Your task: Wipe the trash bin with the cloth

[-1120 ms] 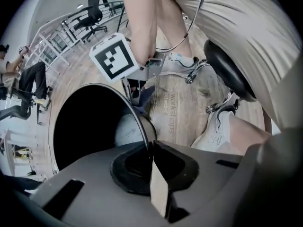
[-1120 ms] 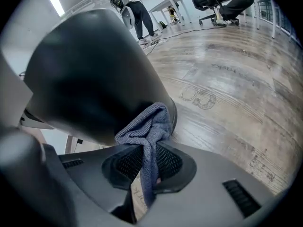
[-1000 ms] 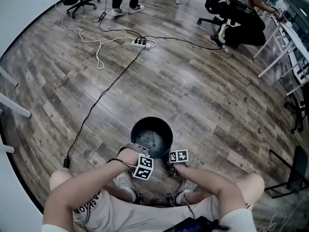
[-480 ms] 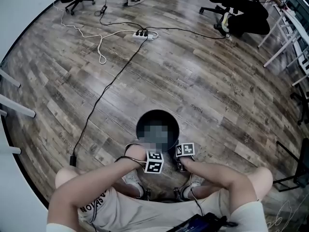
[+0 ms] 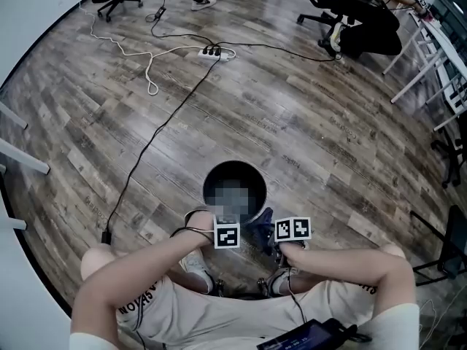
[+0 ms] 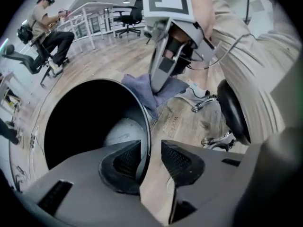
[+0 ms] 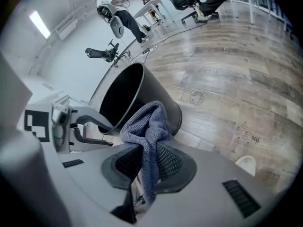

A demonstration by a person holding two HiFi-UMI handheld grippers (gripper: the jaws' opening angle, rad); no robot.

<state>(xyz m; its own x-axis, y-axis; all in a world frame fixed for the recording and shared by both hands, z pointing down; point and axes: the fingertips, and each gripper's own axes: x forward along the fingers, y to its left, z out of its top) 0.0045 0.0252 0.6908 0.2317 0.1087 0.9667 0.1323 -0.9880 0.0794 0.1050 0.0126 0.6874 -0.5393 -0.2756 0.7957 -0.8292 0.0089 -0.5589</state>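
A black round trash bin [image 5: 208, 184] stands on the wood floor just in front of the person's feet. My left gripper [image 6: 150, 157] straddles the bin's near rim [image 6: 143, 126], one jaw inside and one outside. Its jaws have just been opening; the rim is between them with a gap on the outer side. My right gripper [image 7: 144, 162] is shut on a blue-grey cloth [image 7: 150, 124], which bunches above the pads and hangs below them. It holds the cloth [image 5: 260, 222] beside the bin's near right wall [image 7: 161, 96], above the floor. From the left gripper view the right gripper [image 6: 158, 77] and the cloth [image 6: 142, 86] hang by the rim.
A black cable runs from a power strip [image 5: 211, 51] down the floor past the bin's left. Office chairs and a seated person [image 5: 365, 28] are at the far right, white table legs [image 5: 419, 57] beside them. The wearer's shoes [image 5: 193, 265] and a chair base [image 6: 215, 141] sit close behind the bin.
My right gripper has risen and shifted right, and the cloth now shows beside the bin. The left gripper stays at the near rim.
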